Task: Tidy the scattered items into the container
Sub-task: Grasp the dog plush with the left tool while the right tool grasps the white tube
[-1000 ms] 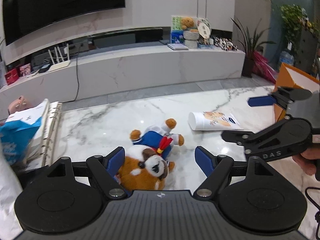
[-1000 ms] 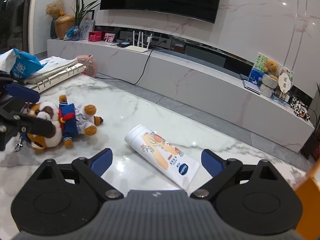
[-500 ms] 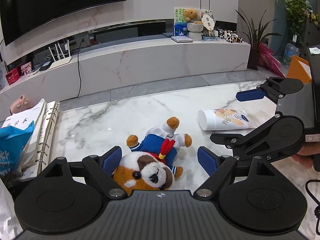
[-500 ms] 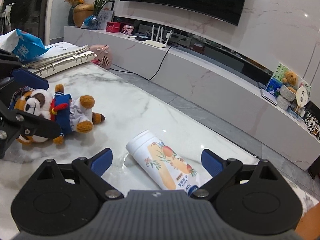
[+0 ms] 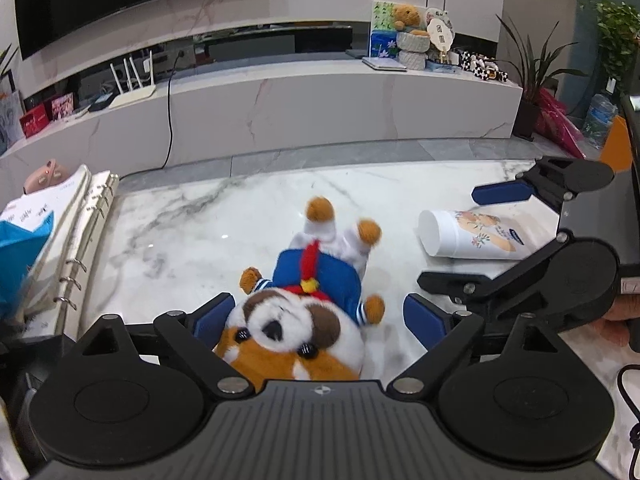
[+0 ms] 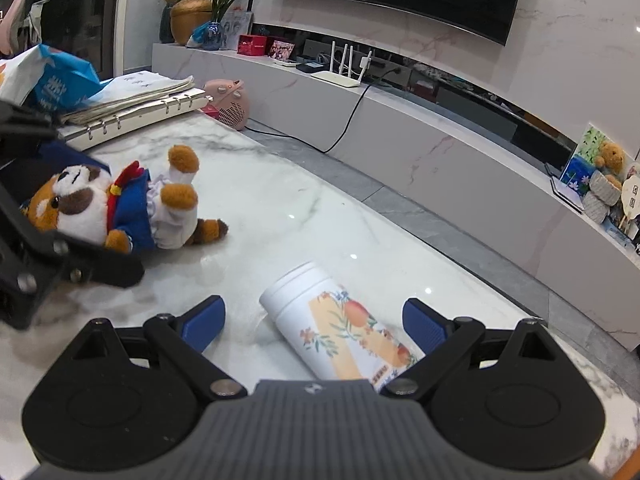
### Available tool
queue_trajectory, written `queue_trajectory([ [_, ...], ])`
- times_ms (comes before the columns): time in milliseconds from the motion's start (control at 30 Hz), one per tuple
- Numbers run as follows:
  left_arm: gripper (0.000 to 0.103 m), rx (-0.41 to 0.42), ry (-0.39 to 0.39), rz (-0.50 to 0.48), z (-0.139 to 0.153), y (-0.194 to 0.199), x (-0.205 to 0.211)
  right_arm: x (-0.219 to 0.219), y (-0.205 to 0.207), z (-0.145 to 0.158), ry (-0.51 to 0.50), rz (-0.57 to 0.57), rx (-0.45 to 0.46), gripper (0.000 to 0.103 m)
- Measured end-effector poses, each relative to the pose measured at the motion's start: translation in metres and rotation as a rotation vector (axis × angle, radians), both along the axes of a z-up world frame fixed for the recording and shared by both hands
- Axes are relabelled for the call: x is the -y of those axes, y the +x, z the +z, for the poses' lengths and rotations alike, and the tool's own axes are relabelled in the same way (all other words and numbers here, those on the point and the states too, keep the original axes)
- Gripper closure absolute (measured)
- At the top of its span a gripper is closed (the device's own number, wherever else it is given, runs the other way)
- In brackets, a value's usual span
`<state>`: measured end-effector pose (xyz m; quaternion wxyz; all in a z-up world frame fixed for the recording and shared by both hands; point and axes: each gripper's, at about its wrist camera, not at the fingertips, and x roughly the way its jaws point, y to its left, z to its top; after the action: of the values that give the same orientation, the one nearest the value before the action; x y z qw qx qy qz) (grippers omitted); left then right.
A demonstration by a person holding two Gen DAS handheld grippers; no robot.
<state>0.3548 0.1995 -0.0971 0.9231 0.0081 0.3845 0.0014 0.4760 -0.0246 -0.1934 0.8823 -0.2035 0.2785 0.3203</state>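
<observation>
A plush dog (image 5: 304, 312) in a blue sailor suit lies on the marble table (image 5: 180, 240). Its head sits between the fingers of my left gripper (image 5: 320, 318), whose jaws are opening; the pads do not squeeze it. A white tube (image 6: 340, 332) with a fruit print lies on its side between the fingers of my right gripper (image 6: 316, 320), which stands open and clear of it. The right wrist view shows the left gripper (image 6: 92, 212) straddling the plush dog (image 6: 116, 204). In the left wrist view the right gripper (image 5: 476, 236) brackets the tube (image 5: 452, 236). An orange box (image 5: 616, 148) peeks in at the far right.
A ring binder with papers (image 5: 80, 240) and a blue bag (image 5: 20, 248) fill the table's left end. A pink heater (image 6: 228, 104) stands on the floor beyond. A long TV bench (image 5: 320, 100) runs behind. A person's hand (image 5: 624, 320) holds the right gripper.
Both grippers have come forward and down over their items. The left jaws have widened around the dog's head. The tube, a second ago ahead of the right fingers, now lies between them.
</observation>
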Motion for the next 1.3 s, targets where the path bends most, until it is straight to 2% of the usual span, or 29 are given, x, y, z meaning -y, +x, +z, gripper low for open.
queue_trajectory([
  [167,0.000,-0.040,-0.049,0.001,-0.012,0.006,0.000,-0.004,0.011,0.001,-0.003,0.006,-0.009,0.007],
  [333,0.000,-0.040,-0.030,0.003,-0.017,0.007,0.006,-0.009,0.016,0.002,-0.023,0.035,0.002,0.007],
  [467,0.000,-0.033,-0.046,0.024,-0.015,0.007,0.002,-0.010,0.015,0.003,-0.038,0.056,0.011,0.009],
  [633,0.000,0.002,-0.096,0.071,-0.011,0.005,-0.006,-0.011,0.013,0.004,-0.045,0.085,0.011,0.017],
  [800,0.000,0.004,-0.110,0.067,-0.011,0.008,-0.006,-0.011,0.007,0.007,-0.061,0.112,0.004,0.022],
  [900,0.010,0.002,-0.119,0.064,-0.013,0.005,-0.006,-0.007,0.001,0.008,-0.078,0.129,0.001,0.022],
  [1000,0.028,0.013,-0.113,0.084,-0.012,0.001,-0.007,-0.001,-0.003,0.010,-0.083,0.139,-0.022,0.028],
  [1067,0.029,0.009,-0.119,0.084,-0.011,0.001,-0.008,0.001,-0.004,0.011,-0.101,0.141,-0.015,0.033],
  [1167,0.029,-0.004,-0.108,0.072,-0.010,0.001,-0.006,0.002,-0.003,0.013,-0.124,0.151,-0.025,0.035],
  [1267,0.029,-0.008,-0.104,0.068,-0.010,0.000,-0.004,-0.001,0.001,0.012,-0.155,0.161,0.009,0.019],
  [1300,0.029,-0.008,-0.104,0.068,-0.010,0.000,-0.004,-0.002,0.005,0.012,-0.162,0.165,0.011,0.019],
])
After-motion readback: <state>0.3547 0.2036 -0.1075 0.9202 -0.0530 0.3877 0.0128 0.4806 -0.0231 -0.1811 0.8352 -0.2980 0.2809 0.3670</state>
